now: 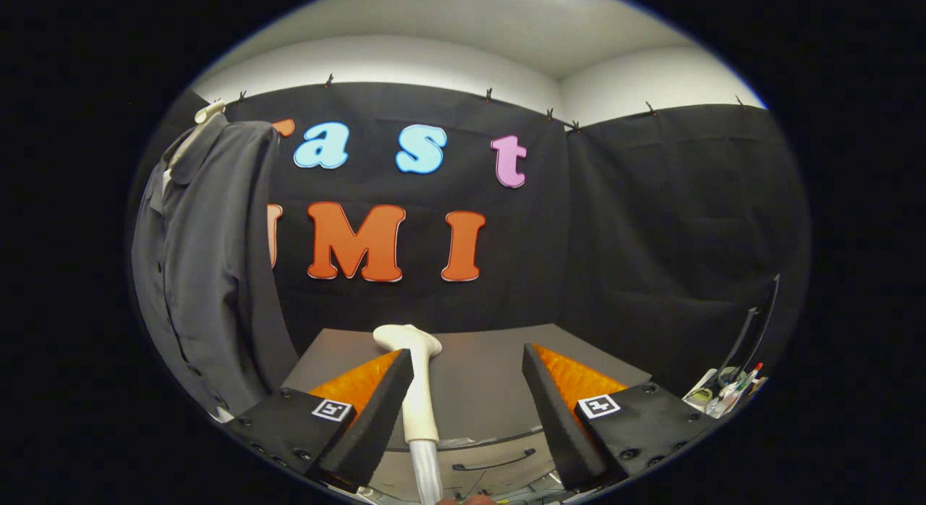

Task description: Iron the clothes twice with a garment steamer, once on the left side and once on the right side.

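We see the gripper with its fingers spread wide apart, pressing on nothing. A cream plastic garment steamer head on a clear hose stands upright between them, just beside the left finger. It rises above a grey desk with a drawer. Well beyond the left finger, a dark grey shirt hangs on a pale hanger against the booth wall.

A test booth: black cloth walls clipped around a table.
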The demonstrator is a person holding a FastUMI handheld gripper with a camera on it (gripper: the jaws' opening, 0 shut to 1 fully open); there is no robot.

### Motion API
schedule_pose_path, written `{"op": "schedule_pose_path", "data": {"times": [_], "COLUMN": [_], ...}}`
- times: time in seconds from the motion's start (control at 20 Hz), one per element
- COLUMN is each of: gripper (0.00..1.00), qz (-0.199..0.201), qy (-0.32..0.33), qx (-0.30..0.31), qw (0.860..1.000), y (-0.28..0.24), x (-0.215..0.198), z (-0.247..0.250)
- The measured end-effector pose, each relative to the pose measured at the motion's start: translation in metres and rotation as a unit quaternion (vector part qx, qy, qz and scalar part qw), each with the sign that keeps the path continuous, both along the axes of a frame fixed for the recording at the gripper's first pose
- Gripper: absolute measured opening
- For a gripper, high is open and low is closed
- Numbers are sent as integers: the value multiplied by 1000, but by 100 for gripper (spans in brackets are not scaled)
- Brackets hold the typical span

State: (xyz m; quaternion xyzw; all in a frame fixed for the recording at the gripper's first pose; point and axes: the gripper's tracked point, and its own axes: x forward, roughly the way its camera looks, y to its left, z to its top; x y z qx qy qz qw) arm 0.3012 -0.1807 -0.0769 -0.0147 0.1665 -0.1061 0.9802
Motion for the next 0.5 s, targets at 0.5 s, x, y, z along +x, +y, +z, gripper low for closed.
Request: {"op": "schedule_pose_path", "data": {"times": [0.5], "gripper": [98], "qz": [48], "qy": [152], "qx": [43], "qw": [986], "y": [30], "x": [81], "z": [-116]}}
